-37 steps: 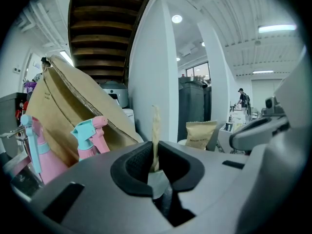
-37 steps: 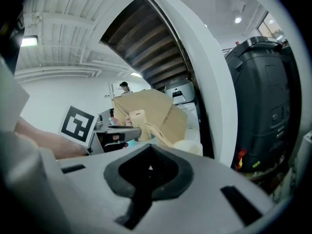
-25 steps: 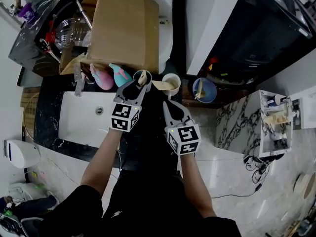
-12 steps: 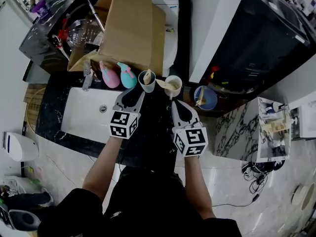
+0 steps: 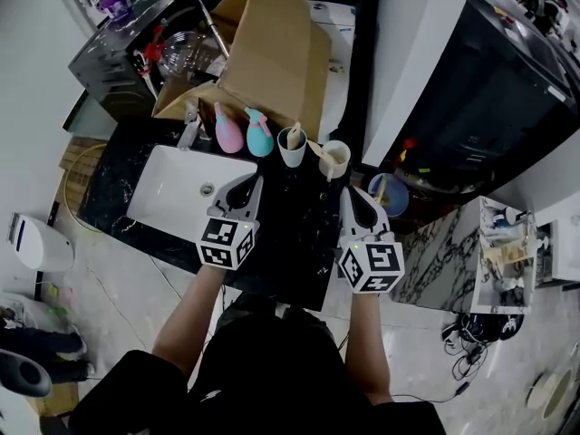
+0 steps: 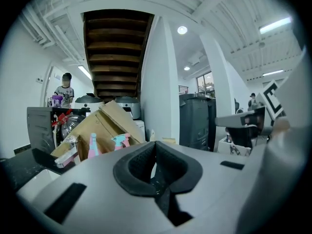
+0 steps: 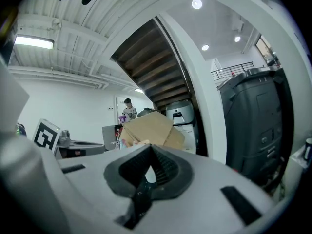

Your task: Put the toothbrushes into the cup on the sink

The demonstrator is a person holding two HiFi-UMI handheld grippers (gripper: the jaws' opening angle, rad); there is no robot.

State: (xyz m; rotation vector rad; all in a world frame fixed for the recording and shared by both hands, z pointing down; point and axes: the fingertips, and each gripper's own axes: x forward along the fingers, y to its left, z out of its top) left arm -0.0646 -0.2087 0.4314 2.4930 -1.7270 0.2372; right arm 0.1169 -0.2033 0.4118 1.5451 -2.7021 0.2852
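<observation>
A grey-white cup [image 5: 292, 150] stands on the dark counter right of the sink [image 5: 172, 188], with a wooden toothbrush [image 5: 293, 136] upright in it. Beside it a cream cup [image 5: 335, 159] holds another toothbrush [image 5: 320, 149]. My left gripper [image 5: 254, 182] hangs short of the grey-white cup; its jaws have just closed, tips together, with nothing between them [image 6: 155, 143]. My right gripper [image 5: 350, 194] hovers short of the cream cup, shut and empty [image 7: 150, 147].
A pink bottle [image 5: 227, 130] and a teal spray bottle [image 5: 258, 136] stand behind the sink, against a big cardboard box [image 5: 272, 53]. A blue cup [image 5: 388, 194] with a brush sits lower at the right. A faucet [image 5: 192, 132] is at the basin's back.
Both grippers have drawn back from the cups toward the counter's near edge. The left one was right at the grey-white cup a second ago. The toothbrush stays in that cup.
</observation>
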